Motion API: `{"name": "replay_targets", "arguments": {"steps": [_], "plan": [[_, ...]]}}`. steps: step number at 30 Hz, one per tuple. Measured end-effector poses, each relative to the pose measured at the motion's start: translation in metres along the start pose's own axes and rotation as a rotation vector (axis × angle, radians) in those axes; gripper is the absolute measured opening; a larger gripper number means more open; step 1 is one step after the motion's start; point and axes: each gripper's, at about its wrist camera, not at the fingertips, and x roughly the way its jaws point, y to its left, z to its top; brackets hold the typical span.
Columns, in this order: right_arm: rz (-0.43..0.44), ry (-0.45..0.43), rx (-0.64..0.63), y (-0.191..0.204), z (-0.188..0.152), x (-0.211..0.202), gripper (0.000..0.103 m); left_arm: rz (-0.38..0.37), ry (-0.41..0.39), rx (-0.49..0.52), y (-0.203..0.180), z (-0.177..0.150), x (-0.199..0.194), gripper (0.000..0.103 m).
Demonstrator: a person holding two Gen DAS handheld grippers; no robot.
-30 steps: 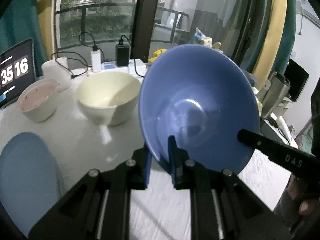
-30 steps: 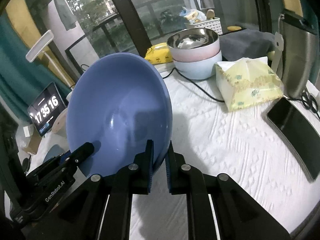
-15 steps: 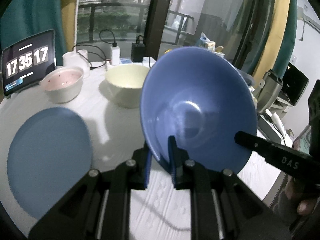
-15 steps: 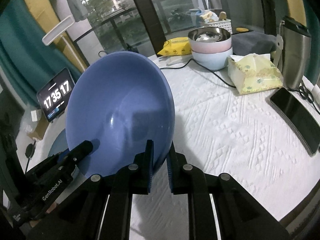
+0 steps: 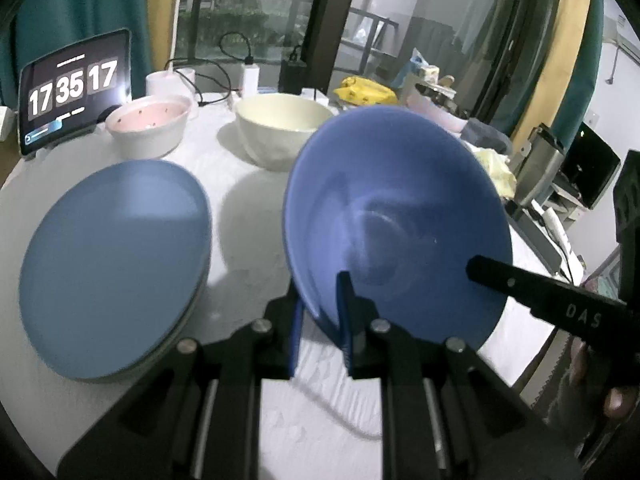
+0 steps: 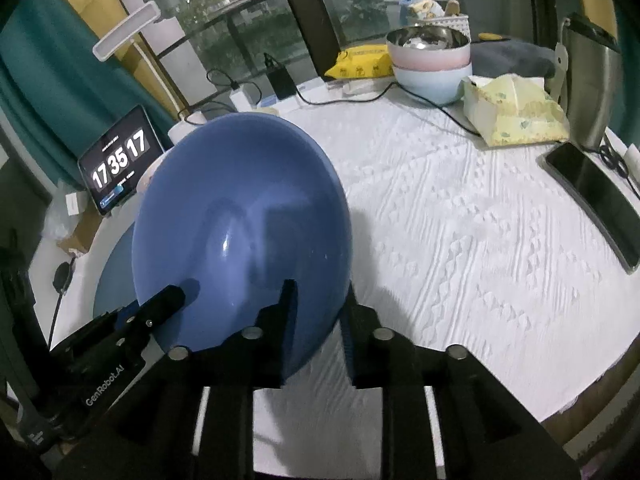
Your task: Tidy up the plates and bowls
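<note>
We clamp the left gripper (image 5: 318,312) on the tilted blue bowl (image 5: 396,220) above the table (image 6: 460,240); our right gripper (image 6: 316,316) is opening around its rim. Only the left view shows the blue plate (image 5: 116,264) fully, beside it.

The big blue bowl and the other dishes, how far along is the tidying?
Done: a steel, a pink and a pale blue bowl are stacked at the table's far side.

In hand: the big blue bowl is tilted above the white tablecloth, the left gripper shut on its rim; the right gripper is opening around it.

Left: the flat blue plate, the cream bowl and the pink-lined bowl sit apart.
</note>
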Motion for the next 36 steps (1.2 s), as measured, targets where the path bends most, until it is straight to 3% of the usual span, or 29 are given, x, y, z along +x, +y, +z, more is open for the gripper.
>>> {"name": "replay_targets", "arguments": {"steps": [5, 9, 26, 36], "plan": [[0.002, 0.008, 0.0, 0.002, -0.001, 0.001, 0.025, -0.006, 0.002, -0.009, 0.005, -0.001, -0.001, 0.016], [0.005, -0.004, 0.006, 0.002, 0.005, -0.001, 0.042, -0.012, -0.009, -0.001, 0.007, 0.002, -0.006, 0.017], [-0.029, -0.047, -0.052, 0.01, 0.036, -0.006, 0.043, 0.002, -0.023, -0.046, 0.024, 0.02, -0.018, 0.02], [-0.017, -0.062, -0.093, 0.026, 0.056, -0.004, 0.043, 0.03, 0.031, -0.004, 0.025, 0.028, 0.002, 0.025]]}}
